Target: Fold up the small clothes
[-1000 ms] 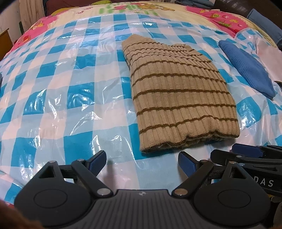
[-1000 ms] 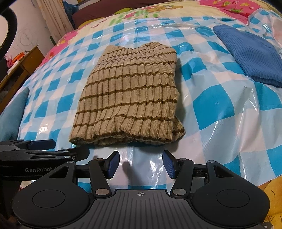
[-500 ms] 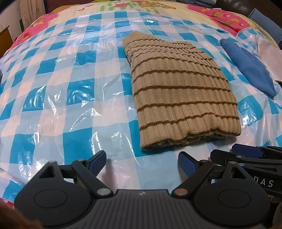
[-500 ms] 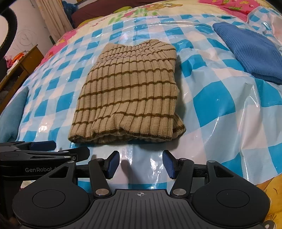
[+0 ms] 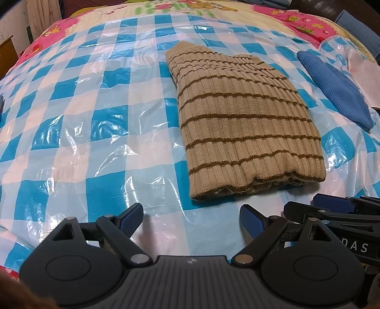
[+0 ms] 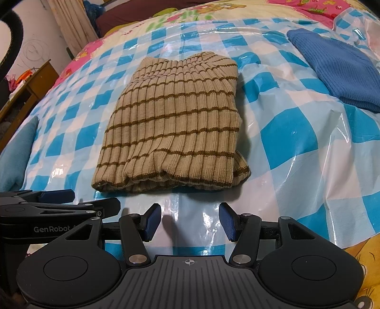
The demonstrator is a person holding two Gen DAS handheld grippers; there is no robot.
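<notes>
A tan ribbed sweater with brown stripes [image 5: 242,123] lies folded on the blue-and-white checked plastic sheet [image 5: 95,118]; it also shows in the right wrist view [image 6: 175,133]. My left gripper [image 5: 190,219] is open and empty, just short of the sweater's near-left edge. My right gripper [image 6: 190,223] is open and empty, just short of the sweater's near edge. The two grippers sit side by side; the right one shows in the left wrist view [image 5: 337,209] and the left one in the right wrist view [image 6: 59,202].
A folded blue knit garment [image 6: 337,69] lies to the right of the sweater, also seen in the left wrist view [image 5: 332,90]. A cartoon-print bedsheet [image 5: 190,7] lies under the plastic. A wooden desk [image 6: 28,88] and a teal cushion [image 6: 16,152] sit at the left.
Both grippers have drawn back a little from the sweater and tilted slightly; the sweater has not moved. Both stay open.
</notes>
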